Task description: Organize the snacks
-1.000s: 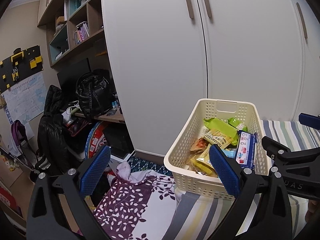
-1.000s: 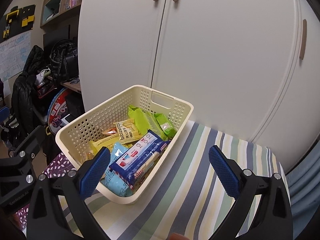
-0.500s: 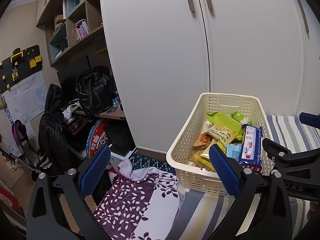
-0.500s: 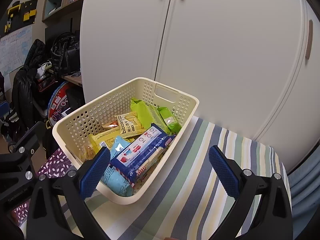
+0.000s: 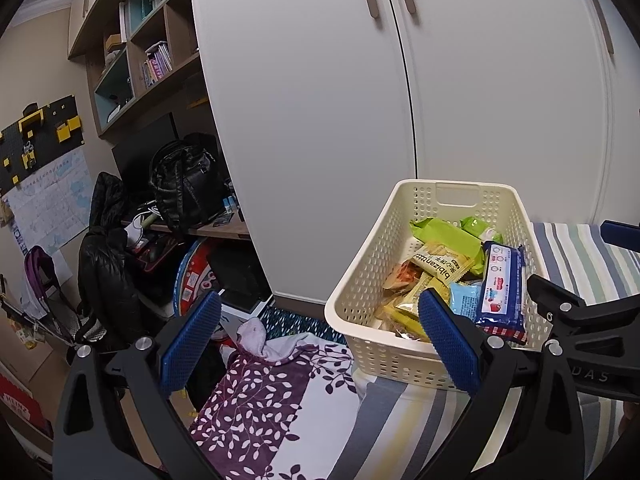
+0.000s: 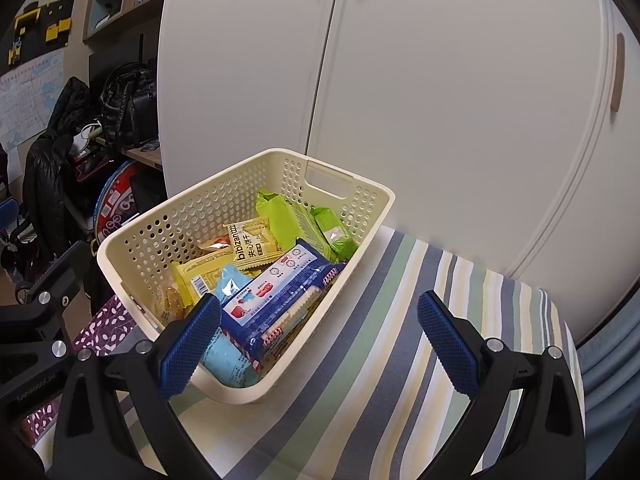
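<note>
Basket point(image 6: 372, 196): sat full of snack packets point(image 6: 276, 296), on the striped bed point(image 6: 420, 360).
Left gripper point(image 5: 320, 342): jaws wide, empty.
Right gripper point(image 6: 320, 342): jaws wide, empty.

White wardrobe point(image 5: 400, 120), cluttered shelving point(image 5: 140, 52)

Black backpack point(image 5: 186, 184) (beside white wardrobe point(image 5: 400, 120)).

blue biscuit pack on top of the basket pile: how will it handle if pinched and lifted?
The blue biscuit pack looks fairly stiff: a row of biscuits shows through its side, so it should lift flat, though a hard pinch may crack them. Its glossy film could be slippery. It lies loose atop other packets in the basket, so little should snag.
</note>
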